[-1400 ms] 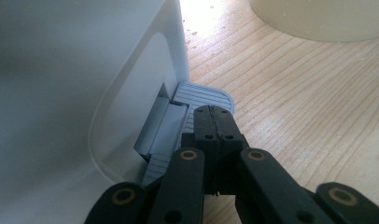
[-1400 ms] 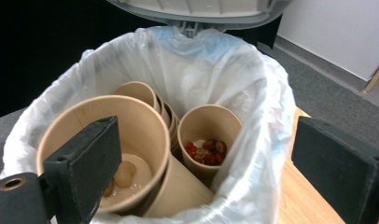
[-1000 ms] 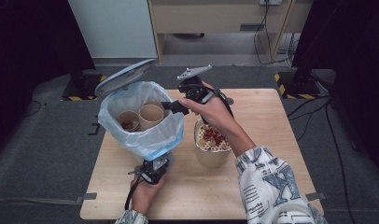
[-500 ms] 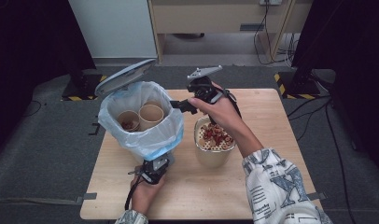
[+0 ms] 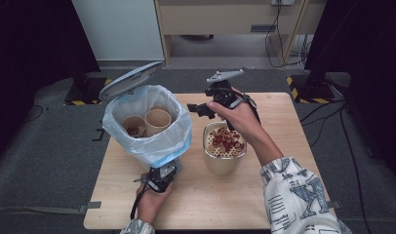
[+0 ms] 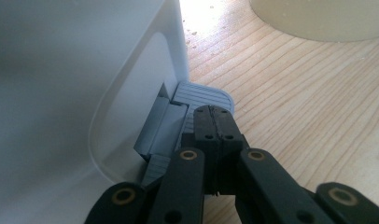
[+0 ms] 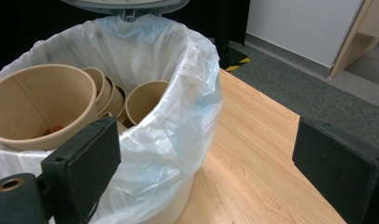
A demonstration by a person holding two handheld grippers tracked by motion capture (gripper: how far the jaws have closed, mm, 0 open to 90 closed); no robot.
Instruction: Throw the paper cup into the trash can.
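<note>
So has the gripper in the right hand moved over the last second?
Yes. The right gripper has drawn back rightward from the white-bagged trash bin, toward the far side of the beige paper bowl of red scraps.

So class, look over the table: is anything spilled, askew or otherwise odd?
Small crumbs lie scattered on the table beside the bin's pedal. The bin's lid stands tilted open while the shut left gripper presses that pedal. Otherwise, the bowl sits upright.
</note>
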